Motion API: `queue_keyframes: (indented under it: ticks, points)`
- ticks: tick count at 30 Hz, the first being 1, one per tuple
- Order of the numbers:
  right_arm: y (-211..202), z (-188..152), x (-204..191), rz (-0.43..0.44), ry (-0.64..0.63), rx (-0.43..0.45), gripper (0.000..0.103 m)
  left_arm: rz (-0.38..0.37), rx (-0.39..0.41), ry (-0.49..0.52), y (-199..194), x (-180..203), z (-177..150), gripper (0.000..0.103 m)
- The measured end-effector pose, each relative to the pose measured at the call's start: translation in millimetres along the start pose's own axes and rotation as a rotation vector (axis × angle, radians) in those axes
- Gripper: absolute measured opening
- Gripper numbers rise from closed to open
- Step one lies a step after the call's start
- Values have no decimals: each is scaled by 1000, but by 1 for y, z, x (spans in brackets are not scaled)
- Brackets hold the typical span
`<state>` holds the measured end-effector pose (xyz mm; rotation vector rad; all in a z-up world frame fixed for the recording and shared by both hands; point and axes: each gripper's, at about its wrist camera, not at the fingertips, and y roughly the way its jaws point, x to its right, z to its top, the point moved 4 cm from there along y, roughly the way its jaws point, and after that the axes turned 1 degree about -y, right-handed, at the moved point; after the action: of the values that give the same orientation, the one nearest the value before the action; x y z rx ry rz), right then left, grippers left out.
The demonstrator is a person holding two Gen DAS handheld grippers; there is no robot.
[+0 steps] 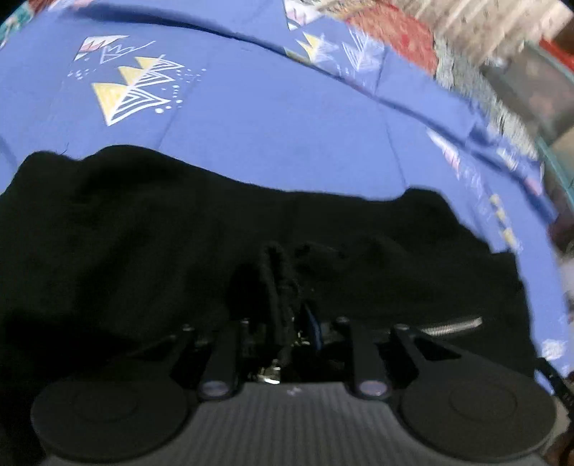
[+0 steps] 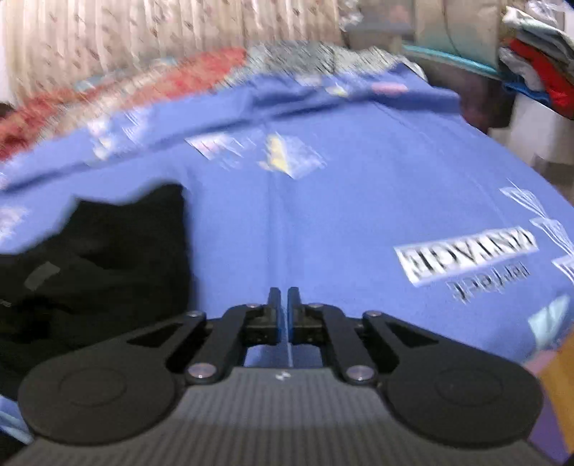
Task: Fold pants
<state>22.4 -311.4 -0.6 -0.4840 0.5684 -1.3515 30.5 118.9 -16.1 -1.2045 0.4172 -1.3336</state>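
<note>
Black pants (image 1: 179, 233) lie in a heap on a blue printed bedsheet (image 1: 269, 107). My left gripper (image 1: 283, 286) is shut on a bunched fold of the pants, and the cloth hides the fingertips. In the right wrist view the pants (image 2: 107, 258) lie at the left, with a grey tag on them. My right gripper (image 2: 284, 297) is shut and empty over the bare sheet (image 2: 358, 200), to the right of the pants and apart from them.
A red and grey patterned blanket (image 2: 179, 71) lies along the far edge of the bed, with a curtain (image 2: 143, 28) behind it. A stack of folded clothes (image 2: 538, 53) stands at the far right. The bed edge drops off at the right.
</note>
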Motion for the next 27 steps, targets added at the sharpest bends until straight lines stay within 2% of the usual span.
queue_keyframes:
  ticks: [3, 4, 5, 6, 8, 11, 12, 13, 14, 15, 17, 20, 25, 27]
  points:
    - [-3, 14, -30, 156, -10, 24, 11, 42, 10, 12, -9, -6, 2, 29]
    - [-3, 18, -43, 204, -26, 35, 13, 60, 13, 14, -12, -8, 2, 38]
    - [-1, 22, -56, 244, -45, 39, 19, 74, 16, 16, -15, -10, 2, 46]
    - [2, 23, -70, 279, -67, 36, 23, 79, 26, 18, -22, -14, 0, 47]
    - [11, 18, -95, 316, -120, -1, 39, 100, 73, 24, -42, -23, 0, 45]
    - [40, -6, -126, 301, -263, -185, 45, 133, 169, -7, -86, -51, 2, 47]
    - [43, -10, -129, 272, -302, -182, 45, 133, 198, -34, -101, -63, 3, 47]
    - [37, -10, -132, 264, -322, -151, 45, 134, 228, -68, -115, -78, 3, 52]
    - [32, -6, -134, 278, -323, -128, 45, 155, 261, -104, -130, -95, 1, 62]
    - [24, 0, -135, 310, -311, -97, 45, 188, 292, -134, -142, -106, 0, 67]
    - [12, 10, -141, 355, -300, -50, 45, 215, 326, -165, -158, -129, -10, 89]
    - [9, 24, -164, 438, -314, -47, 45, 138, 293, -218, -154, -142, -21, 102]
    - [27, 27, -213, 600, -259, -149, 45, -24, 181, -316, -104, -143, -34, 103]
    - [39, 29, -232, 645, -239, -184, 44, -56, 141, -331, -82, -142, -36, 103]
